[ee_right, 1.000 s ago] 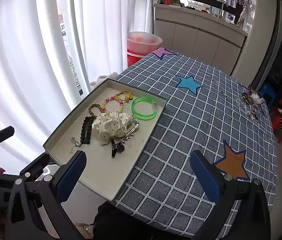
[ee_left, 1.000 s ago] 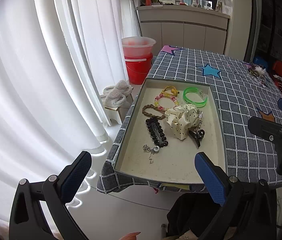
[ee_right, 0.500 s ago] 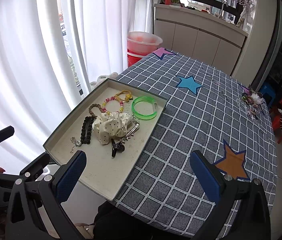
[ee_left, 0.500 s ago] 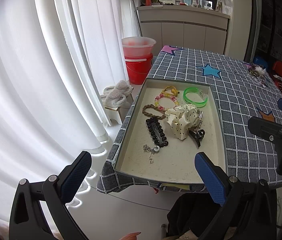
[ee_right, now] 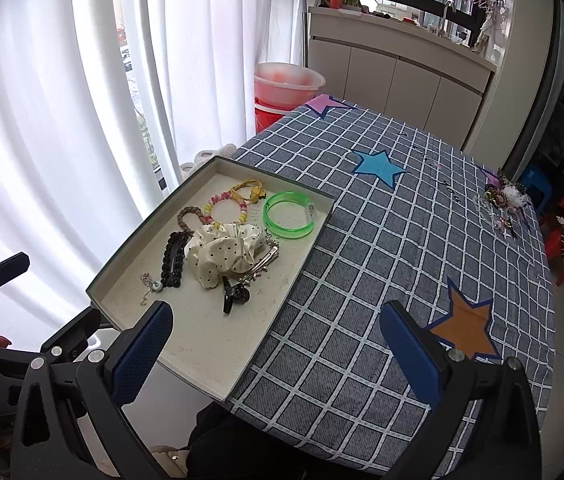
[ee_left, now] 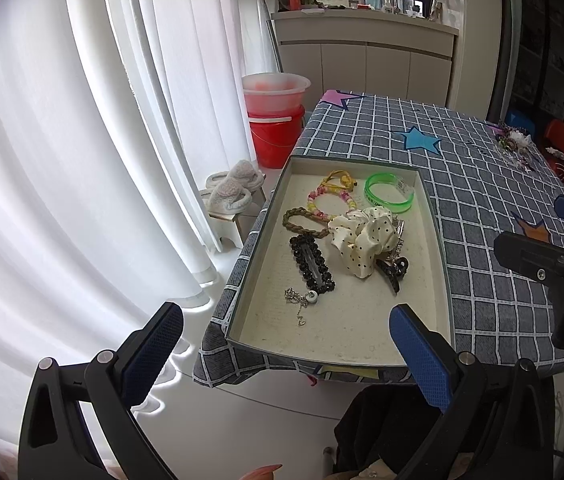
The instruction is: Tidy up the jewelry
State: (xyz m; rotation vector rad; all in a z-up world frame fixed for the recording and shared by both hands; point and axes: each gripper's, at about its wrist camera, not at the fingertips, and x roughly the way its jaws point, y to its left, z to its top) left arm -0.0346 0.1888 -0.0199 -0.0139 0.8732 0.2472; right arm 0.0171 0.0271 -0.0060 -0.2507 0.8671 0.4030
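A shallow cream tray (ee_left: 362,336) (ee_right: 210,344) sits at the table's near left corner. In it lie a white polka-dot scrunchie (ee_left: 364,240) (ee_right: 222,250), a green bangle (ee_left: 388,193) (ee_right: 288,216), a beaded bracelet (ee_left: 328,198), a yellow hair tie (ee_right: 248,191), a brown braided band (ee_left: 302,222), a black beaded hair clip (ee_left: 312,258) (ee_right: 174,260), a black claw clip (ee_left: 392,270) (ee_right: 234,294), a silver chain (ee_left: 300,300) and a silver clip (ee_right: 260,266). My left gripper (ee_left: 286,352) is open before the tray's near edge. My right gripper (ee_right: 276,354) is open above the tray's right edge.
The table wears a grey checked cloth (ee_right: 382,260) with coloured stars. More trinkets (ee_right: 502,200) lie at the far right edge. White curtains (ee_left: 102,120) hang on the left, with a red bucket (ee_left: 278,136) and slippers on a stool (ee_left: 230,192) on the floor.
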